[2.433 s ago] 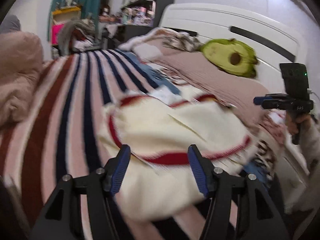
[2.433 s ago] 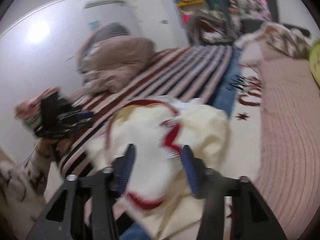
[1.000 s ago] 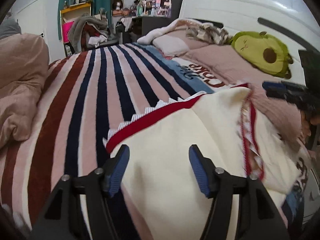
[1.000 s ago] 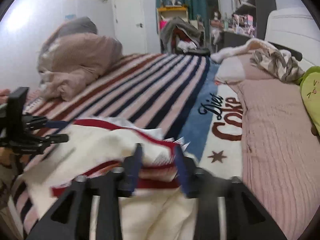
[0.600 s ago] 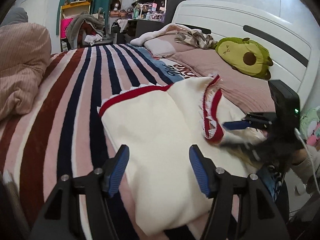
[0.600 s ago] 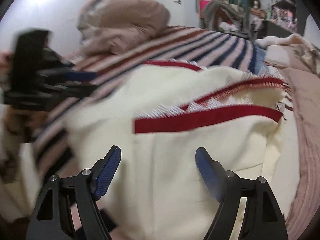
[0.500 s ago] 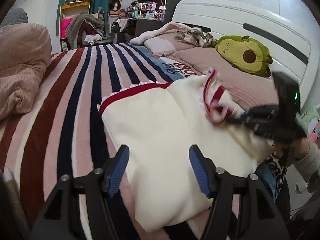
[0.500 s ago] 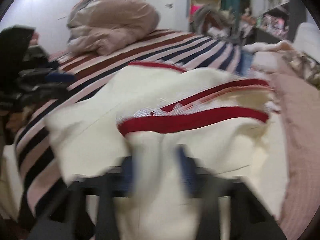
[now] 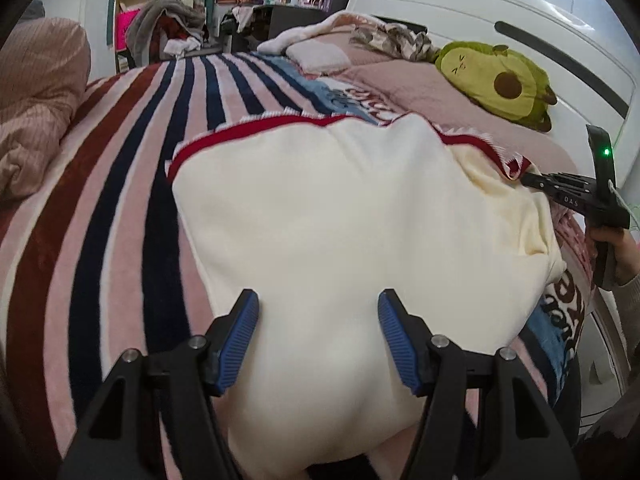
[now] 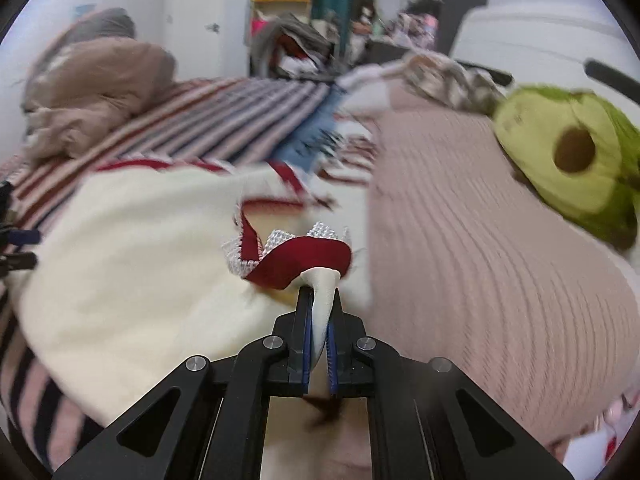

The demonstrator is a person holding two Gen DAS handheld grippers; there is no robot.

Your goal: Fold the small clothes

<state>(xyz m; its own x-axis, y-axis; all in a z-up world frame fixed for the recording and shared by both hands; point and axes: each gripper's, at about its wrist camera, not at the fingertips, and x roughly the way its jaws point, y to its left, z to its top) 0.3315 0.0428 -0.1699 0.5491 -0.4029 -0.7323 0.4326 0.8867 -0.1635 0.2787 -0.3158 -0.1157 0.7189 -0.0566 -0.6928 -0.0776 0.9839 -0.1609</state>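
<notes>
A cream garment (image 9: 328, 216) with red trim and white lace edging lies spread on the striped blanket (image 9: 120, 184). My left gripper (image 9: 318, 304) hovers open over its near part, and no cloth sits between the blue pads. My right gripper (image 10: 319, 300) is shut on a pinch of the cream garment (image 10: 132, 264) just behind its red-trimmed corner (image 10: 304, 258). In the left wrist view that right gripper (image 9: 528, 178) shows at the garment's right edge, with a hand (image 9: 620, 248) on its grip.
A green avocado plush (image 9: 500, 80) rests on the pink quilt (image 10: 480, 264) by the white headboard (image 9: 460, 20). A brown bundled duvet (image 9: 32, 104) lies at the left. Shelves and piled clothes (image 9: 168, 20) stand beyond the bed's far end.
My right gripper went from open over the garment to shut on its red-trimmed corner. The garment now lies flatter and wider. My left gripper came closer above the cloth.
</notes>
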